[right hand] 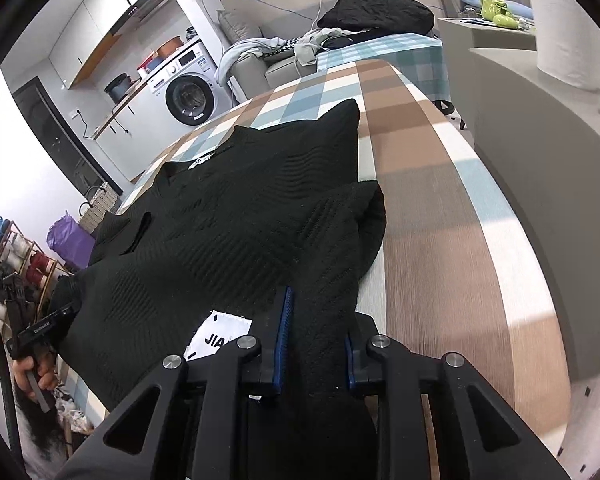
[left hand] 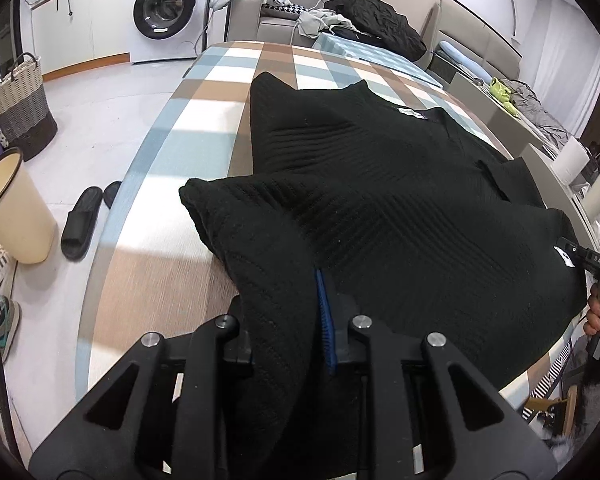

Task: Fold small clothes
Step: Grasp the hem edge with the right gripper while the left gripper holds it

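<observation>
A black ribbed knit sweater [left hand: 380, 200] lies spread on a table with a checked cloth [left hand: 160, 272], its white neck label [left hand: 412, 112] at the far side. My left gripper [left hand: 284, 328] is shut on a bunched fold of the sweater's near left part, the fabric draping over one finger beside the blue pad [left hand: 326, 320]. In the right wrist view my right gripper [right hand: 318, 332] is shut on a fold of the same sweater [right hand: 220, 232] at its near right edge, next to a white tag [right hand: 220, 334]. Each view shows the other gripper at the sweater's opposite corner, held in a hand [left hand: 598, 312].
A woven laundry basket [left hand: 20, 112], a cream bin [left hand: 12, 208] and black slippers [left hand: 82, 220] stand on the floor left of the table. A washing machine [left hand: 166, 8] and a sofa with heaped clothes [left hand: 372, 20] are behind. A grey counter [right hand: 540, 160] runs along the table's right.
</observation>
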`<action>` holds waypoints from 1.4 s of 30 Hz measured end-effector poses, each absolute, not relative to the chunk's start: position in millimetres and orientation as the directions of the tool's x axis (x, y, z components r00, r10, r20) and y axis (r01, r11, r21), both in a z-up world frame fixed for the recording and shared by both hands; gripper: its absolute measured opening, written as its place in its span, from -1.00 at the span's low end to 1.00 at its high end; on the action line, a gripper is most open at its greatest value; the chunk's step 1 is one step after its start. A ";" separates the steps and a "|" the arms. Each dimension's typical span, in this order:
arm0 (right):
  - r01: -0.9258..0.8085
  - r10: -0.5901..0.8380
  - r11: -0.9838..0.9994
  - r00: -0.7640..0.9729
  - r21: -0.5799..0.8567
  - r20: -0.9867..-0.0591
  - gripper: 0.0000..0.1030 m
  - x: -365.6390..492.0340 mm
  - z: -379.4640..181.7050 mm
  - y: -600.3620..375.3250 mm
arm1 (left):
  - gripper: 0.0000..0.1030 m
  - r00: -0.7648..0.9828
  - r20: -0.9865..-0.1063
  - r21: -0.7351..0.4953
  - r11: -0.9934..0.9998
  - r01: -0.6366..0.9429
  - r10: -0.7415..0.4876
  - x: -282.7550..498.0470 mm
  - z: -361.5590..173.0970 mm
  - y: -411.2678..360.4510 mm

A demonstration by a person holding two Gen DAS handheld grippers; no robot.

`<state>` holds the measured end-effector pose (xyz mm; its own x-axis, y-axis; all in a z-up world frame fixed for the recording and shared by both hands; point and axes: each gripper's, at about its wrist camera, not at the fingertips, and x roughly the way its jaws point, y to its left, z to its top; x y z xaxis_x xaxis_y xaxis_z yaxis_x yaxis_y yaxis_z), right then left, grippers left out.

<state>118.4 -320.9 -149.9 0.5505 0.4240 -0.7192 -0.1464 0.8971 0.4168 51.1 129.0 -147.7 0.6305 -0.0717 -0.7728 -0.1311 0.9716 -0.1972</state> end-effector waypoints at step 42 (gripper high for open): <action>-0.196 0.522 0.847 0.479 0.494 -0.705 0.02 18.7 -138.9 -351.5 | -0.02 0.610 -0.781 -0.235 0.968 -0.089 -0.133 -52.4 -125.5 155.0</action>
